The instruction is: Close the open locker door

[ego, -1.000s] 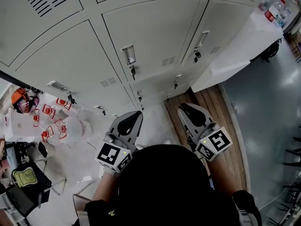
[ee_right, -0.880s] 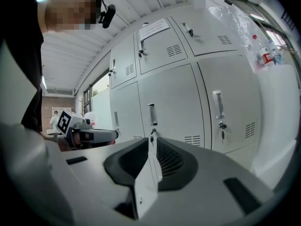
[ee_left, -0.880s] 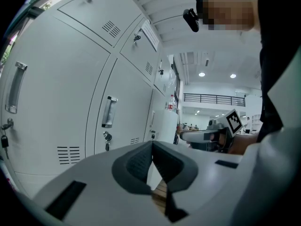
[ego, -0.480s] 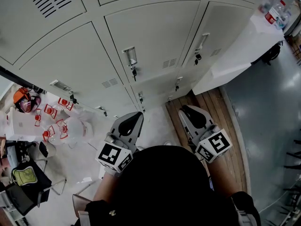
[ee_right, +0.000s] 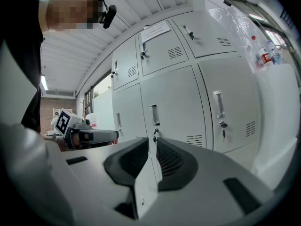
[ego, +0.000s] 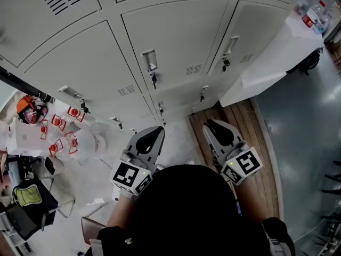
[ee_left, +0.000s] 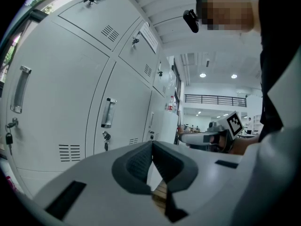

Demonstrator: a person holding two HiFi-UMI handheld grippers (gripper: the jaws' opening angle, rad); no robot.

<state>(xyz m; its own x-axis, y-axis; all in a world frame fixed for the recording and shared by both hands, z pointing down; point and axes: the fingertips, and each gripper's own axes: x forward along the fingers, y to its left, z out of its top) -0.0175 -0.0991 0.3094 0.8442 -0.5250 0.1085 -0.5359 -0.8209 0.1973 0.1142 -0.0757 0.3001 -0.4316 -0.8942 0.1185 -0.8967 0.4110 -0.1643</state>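
Locker door [ego: 170, 41] upright and flush; left tool [ego: 158, 128] closed, right tool [ego: 209, 123] barely parted.

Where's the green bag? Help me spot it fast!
Start at the big wall of grey lockers in the head view, then look lower left, past the red-and-clear clutter. The bag lies at the far left edge on something black, and it is the only yellow-green thing there.

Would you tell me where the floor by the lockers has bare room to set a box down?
The wooden floor right of the right gripper is bare, as is the grey floor beyond it. Left of the left gripper it is crowded: red items and a bag.
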